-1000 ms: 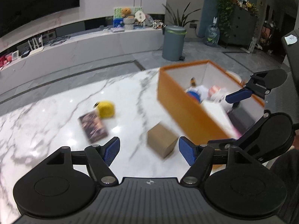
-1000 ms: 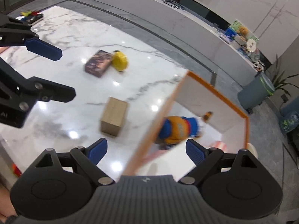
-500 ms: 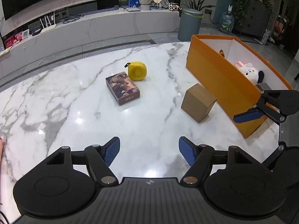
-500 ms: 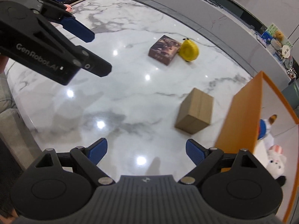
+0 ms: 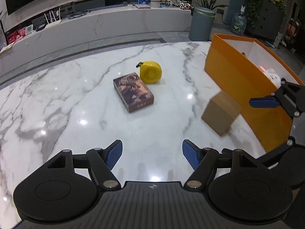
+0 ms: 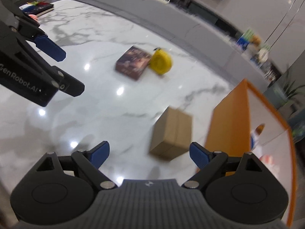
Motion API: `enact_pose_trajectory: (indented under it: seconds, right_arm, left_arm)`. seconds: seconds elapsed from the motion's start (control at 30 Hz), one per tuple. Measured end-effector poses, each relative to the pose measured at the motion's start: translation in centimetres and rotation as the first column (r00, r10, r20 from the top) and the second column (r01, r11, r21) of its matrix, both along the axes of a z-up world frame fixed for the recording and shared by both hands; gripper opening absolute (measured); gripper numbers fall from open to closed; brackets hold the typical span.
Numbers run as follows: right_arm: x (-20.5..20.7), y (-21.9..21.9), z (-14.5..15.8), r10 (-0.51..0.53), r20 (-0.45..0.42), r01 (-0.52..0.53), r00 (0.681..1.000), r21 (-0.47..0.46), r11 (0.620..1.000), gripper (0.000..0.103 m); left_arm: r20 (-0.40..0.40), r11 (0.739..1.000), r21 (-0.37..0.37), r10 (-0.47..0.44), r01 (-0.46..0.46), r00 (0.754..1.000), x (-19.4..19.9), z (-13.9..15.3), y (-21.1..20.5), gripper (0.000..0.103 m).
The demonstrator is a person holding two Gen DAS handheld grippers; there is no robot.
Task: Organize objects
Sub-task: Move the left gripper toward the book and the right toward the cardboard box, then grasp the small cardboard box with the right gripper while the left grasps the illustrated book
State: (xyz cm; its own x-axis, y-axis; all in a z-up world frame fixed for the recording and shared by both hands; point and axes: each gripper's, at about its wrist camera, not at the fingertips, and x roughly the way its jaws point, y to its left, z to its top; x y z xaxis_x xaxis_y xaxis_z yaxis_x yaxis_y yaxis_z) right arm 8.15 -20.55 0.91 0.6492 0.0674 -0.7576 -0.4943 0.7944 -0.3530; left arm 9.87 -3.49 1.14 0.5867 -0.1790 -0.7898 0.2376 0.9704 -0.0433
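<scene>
Comparing with half a second ago, the picture box [image 5: 133, 91] and the yellow round case [image 5: 151, 72] are seen larger and nearer the middle of the left wrist view, and the cardboard box [image 5: 221, 112] is now blurred at the right; in the right wrist view the cardboard box [image 6: 172, 133] has shifted lower, towards the right finger pad. A glossy white marble table [image 5: 63, 103] with grey veins carries everything, with ceiling lights reflected on it. Behind it a long curved marble counter [image 5: 106, 24], a grey bin [image 5: 201, 25] and green plants are seen. The orange box [image 5: 246, 87] stands at the right of the left view, just beside the cardboard box, with a white plush toy [image 5: 273, 77] inside. The picture box lies at centre, the yellow case touching or just beside its far corner. The left gripper [image 5: 152, 154] is held with its fingers [image 5: 114, 154] well apart and nothing between them. The right gripper [image 6: 149, 155] is likewise spread wide and empty above the table.
</scene>
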Motion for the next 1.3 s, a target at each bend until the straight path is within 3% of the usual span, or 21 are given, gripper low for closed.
enact_pose_trajectory:
  seconds: [0.37,0.63,0.8,1.07,1.3]
  right_arm:
    - [3.4,0.2,-2.2,-0.02,0.097,0.026,0.995,-0.066,0.997,0.091]
    - [5.3,-1.1,-3.7,-0.068,0.091,0.069,0.994,-0.005,0.998,0.091]
    - [5.5,-0.8,-4.4,-0.074,0.078,0.072,0.994,0.032,0.997,0.09]
    - [5.3,-0.6,-5.3,-0.082,0.079,0.076,0.993,0.081,0.994,0.089]
    - [5.1,-1.2,-5.2,-0.114,0.081,0.104,0.99,0.125,0.987,0.079]
  left_arm:
    - [0.043,0.99,-0.08,0.116,-0.112,0.992,6.1,-2.5,-0.8,0.086]
    - [0.058,0.978,-0.098,0.192,-0.186,0.98,8.6,-4.3,-0.9,0.087]
    - [0.068,0.98,-0.033,0.196,-0.194,0.978,9.6,-5.5,-1.2,0.087]
    - [0.078,0.973,-0.053,0.23,-0.226,0.97,10.3,-6.2,-0.8,0.089]
    - [0.094,0.969,-0.062,0.245,-0.24,0.965,10.7,-6.3,-0.9,0.089]
